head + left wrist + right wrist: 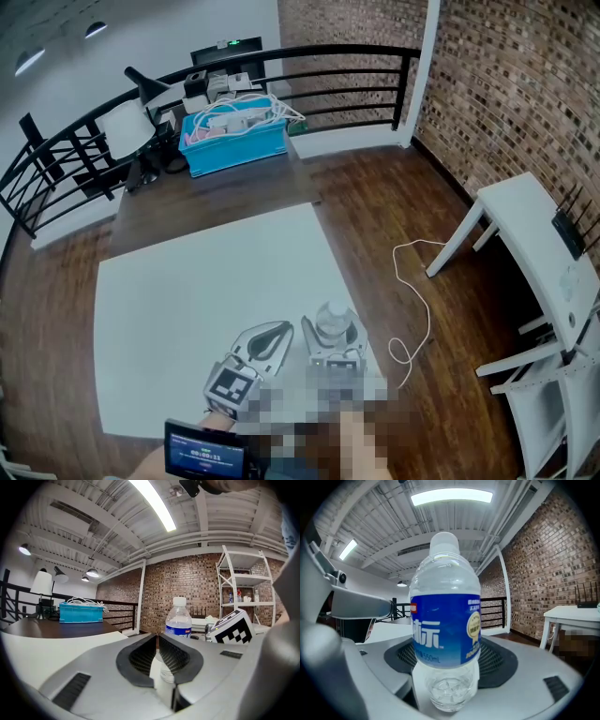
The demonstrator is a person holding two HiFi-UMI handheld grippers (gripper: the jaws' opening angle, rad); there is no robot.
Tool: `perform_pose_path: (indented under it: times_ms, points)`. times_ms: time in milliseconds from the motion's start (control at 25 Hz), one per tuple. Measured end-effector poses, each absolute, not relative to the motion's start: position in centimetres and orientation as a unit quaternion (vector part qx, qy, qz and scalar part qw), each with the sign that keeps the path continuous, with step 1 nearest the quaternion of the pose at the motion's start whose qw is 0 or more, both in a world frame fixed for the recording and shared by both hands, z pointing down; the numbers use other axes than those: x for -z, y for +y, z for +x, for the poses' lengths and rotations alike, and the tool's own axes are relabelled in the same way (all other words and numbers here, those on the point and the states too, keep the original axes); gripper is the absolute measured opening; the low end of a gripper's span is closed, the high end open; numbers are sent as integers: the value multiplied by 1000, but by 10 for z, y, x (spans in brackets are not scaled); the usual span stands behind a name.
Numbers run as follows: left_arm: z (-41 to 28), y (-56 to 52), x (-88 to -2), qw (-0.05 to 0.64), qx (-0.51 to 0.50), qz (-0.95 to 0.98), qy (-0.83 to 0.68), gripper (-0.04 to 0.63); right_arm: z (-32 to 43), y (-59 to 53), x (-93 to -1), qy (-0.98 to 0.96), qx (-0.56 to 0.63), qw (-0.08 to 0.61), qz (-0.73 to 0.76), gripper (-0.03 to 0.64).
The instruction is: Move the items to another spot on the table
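The fingers (499, 660) of the right gripper (332, 327) are spread wide. A clear plastic water bottle with a blue label and a white cap (445, 616) stands between them. The dark ribbed pads are seen on either side of its base without pressing on it, so the bottle is flanked, not gripped. The fingers (140, 657) of the left gripper (158, 638) are brought together at their tips with nothing between them. That gripper is held just to the left of the bottle.

The bottle is placed near the front right edge of the white surface (187, 300), well apart from the blue plastic crate of white cables (232, 142) on the dark table at the far end.

The step in hand is judged to be the handling of the bottle by the right gripper. If a grip is to be taken, the bottle should be kept centred between the pads and the fingers closed evenly on the labelled body, so that the thin wall is not crushed. If the gripper is to be drawn away, it should be pulled straight back along its own line, so that neither pad brushes the bottle and tips it.

The bottle is upright. Its long axis is vertical, the cap points at the ceiling, and the label is turned toward the right gripper's camera.
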State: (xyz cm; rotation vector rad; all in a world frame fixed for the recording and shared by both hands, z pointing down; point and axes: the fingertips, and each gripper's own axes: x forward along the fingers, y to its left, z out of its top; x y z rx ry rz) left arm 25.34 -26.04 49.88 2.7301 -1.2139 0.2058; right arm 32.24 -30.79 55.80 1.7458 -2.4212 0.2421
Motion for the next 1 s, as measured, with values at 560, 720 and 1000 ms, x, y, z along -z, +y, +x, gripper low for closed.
perform_pose_path:
  times_ms: [560, 720, 1000]
  points:
    - [243, -249, -487, 51, -53, 909, -410, 21, 330, -288, -530, -799, -56, 78, 594, 359]
    - [242, -240, -477, 48, -49, 912, -404, 21, 330, -279, -511, -796, -44, 71, 599, 357]
    - [233, -221, -459, 47, -34, 917, -395, 21, 324, -256, -482, -789, -22, 64, 611, 357]
